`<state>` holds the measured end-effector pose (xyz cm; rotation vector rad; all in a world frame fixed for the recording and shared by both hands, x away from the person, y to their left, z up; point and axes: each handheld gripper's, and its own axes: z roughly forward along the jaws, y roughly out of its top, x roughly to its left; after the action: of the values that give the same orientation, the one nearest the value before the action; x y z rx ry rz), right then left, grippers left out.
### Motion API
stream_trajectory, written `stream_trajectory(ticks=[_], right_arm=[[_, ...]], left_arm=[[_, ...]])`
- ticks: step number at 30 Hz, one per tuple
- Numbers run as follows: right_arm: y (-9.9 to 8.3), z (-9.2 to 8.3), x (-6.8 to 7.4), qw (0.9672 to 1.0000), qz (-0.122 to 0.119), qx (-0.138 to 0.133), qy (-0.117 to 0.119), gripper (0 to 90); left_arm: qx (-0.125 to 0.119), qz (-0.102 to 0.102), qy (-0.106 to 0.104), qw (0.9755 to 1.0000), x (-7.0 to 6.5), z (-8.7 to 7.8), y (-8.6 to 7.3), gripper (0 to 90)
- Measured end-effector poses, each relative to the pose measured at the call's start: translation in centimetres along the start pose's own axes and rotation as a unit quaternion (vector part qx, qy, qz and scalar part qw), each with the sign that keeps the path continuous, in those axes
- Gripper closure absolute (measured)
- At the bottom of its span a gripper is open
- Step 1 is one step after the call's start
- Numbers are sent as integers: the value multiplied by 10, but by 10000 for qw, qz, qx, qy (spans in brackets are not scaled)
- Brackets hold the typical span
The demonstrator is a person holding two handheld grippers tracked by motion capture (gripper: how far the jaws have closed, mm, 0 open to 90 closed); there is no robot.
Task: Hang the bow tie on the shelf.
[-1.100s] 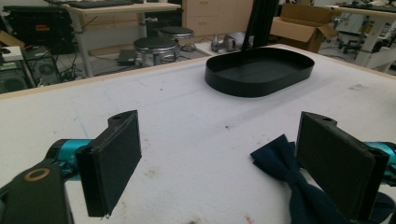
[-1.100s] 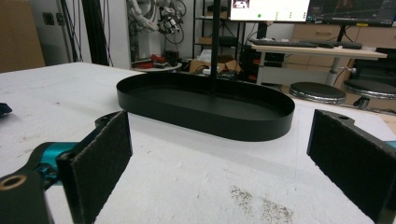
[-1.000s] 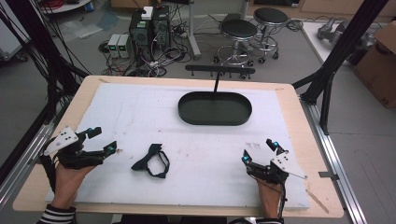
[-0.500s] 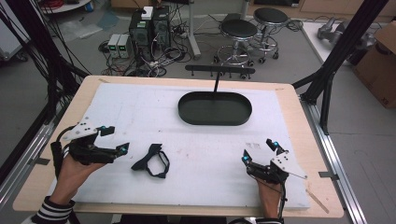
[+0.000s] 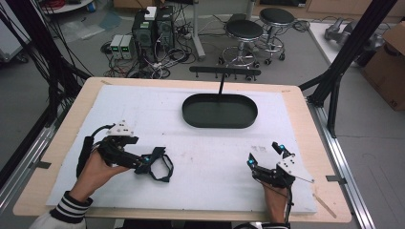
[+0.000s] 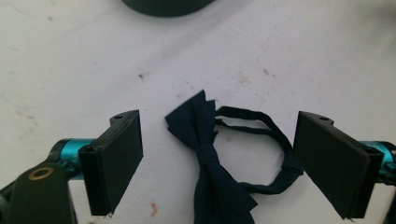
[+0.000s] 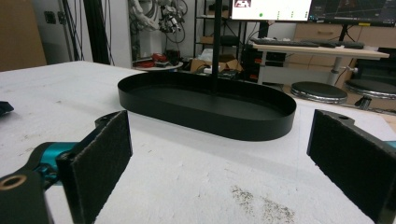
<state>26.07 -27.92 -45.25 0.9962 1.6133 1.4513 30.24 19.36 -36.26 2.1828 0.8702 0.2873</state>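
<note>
Left gripper [image 5: 152, 159] moved onto bow tie [image 6: 210, 163], fingers spread around it, right gripper [image 5: 265, 155] spread, black tray [image 5: 219, 110] empty

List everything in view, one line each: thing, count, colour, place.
bow tie: 1, dark navy, on the mat's near left, between the left gripper's open jaws
oval tray: 1, black, far centre of the mat, empty
mat: 1, white, covering the table
table: 1, light wood
stools: 2, black, on the floor beyond the table
left gripper: 1, black, open, at the bow tie
right gripper: 1, black, open, near right of the mat
</note>
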Motion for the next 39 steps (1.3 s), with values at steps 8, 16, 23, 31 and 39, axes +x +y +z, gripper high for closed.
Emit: stream_trajectory(ticks=[8,16,23,31,39], right_arm=[[0,0,0,10000,-2,2,11,56],[0,0,0,10000,5,9,13,56],[0,0,0,10000,4,7,14,56],[0,0,0,10000,3,6,12,56],[0,0,0,10000,-4,7,9,56]], left_arm=[[629,-4,114,9980,-2,20,3,185],[1027,-17,284,9943,-3,36,-1,197],[1253,35,319,9916,-7,45,-5,198],[1486,71,364,9882,-9,52,-9,224],[1592,114,481,9860,-10,55,-9,271]])
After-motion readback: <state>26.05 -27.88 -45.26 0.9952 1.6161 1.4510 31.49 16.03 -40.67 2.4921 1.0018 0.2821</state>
